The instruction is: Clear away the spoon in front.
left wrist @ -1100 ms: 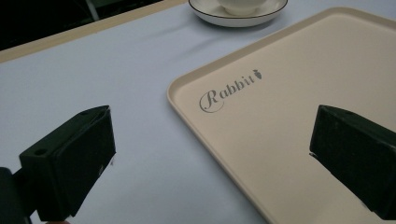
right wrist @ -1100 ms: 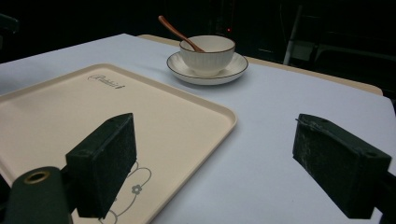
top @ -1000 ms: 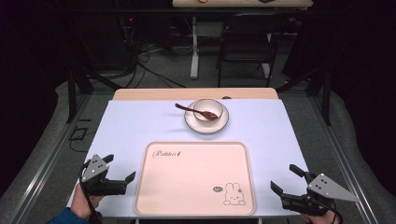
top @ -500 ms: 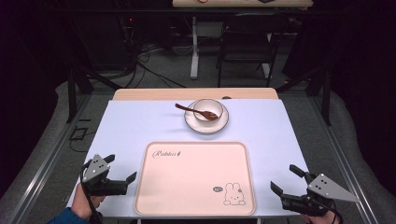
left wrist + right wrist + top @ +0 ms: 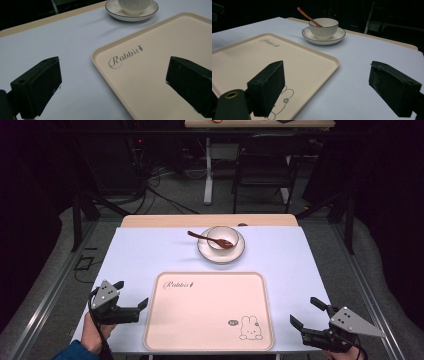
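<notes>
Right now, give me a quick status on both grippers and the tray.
Left gripper and right gripper open, holding nothing. Tray bare between them. Bowl with spoon on saucer beyond; nothing blocking.

Table lit bright, bkgd dark, pics soft.

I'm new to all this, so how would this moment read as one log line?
left claw: open, beside tray's left edge | right claw: open, right of tray | tray: bare | bowl: on saucer, spoon inside
</notes>
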Demonstrator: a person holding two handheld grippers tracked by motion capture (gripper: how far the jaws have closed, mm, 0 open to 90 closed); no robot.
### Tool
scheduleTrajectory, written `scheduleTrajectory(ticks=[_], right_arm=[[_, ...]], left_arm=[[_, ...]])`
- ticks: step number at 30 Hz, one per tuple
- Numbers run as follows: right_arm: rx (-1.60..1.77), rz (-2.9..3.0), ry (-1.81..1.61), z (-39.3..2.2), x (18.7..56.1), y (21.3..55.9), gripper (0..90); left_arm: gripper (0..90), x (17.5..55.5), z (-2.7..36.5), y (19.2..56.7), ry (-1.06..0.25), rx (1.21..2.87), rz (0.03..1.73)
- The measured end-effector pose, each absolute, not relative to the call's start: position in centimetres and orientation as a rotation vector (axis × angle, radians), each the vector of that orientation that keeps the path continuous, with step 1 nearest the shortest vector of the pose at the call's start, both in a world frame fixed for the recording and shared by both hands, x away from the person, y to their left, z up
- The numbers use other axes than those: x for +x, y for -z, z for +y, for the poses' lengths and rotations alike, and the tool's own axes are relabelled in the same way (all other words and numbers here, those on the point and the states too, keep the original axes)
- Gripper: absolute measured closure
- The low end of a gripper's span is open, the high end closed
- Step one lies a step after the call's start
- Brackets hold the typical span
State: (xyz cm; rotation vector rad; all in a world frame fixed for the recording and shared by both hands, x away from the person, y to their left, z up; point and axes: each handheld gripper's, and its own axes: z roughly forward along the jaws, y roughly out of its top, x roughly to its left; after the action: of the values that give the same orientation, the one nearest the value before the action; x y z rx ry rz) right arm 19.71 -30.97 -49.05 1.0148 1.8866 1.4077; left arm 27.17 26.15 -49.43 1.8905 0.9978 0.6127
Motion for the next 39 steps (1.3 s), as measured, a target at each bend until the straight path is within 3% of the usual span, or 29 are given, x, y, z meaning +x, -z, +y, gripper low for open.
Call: scheduleTrajectory(ticks=[15, 39], right_arm=[[1.018, 1.884, -1.405, -31.0, 19.7, 49.1, 12.6], [1.008, 1.879, -1.406, -31.1, 19.6, 49.1, 12.6]], left_arm=[[0.2, 29.4, 24.0, 48.9, -0.560, 1.911, 1.029], [0.0, 33.1, 20.6, 48.5, -0.591, 1.885, 1.047]])
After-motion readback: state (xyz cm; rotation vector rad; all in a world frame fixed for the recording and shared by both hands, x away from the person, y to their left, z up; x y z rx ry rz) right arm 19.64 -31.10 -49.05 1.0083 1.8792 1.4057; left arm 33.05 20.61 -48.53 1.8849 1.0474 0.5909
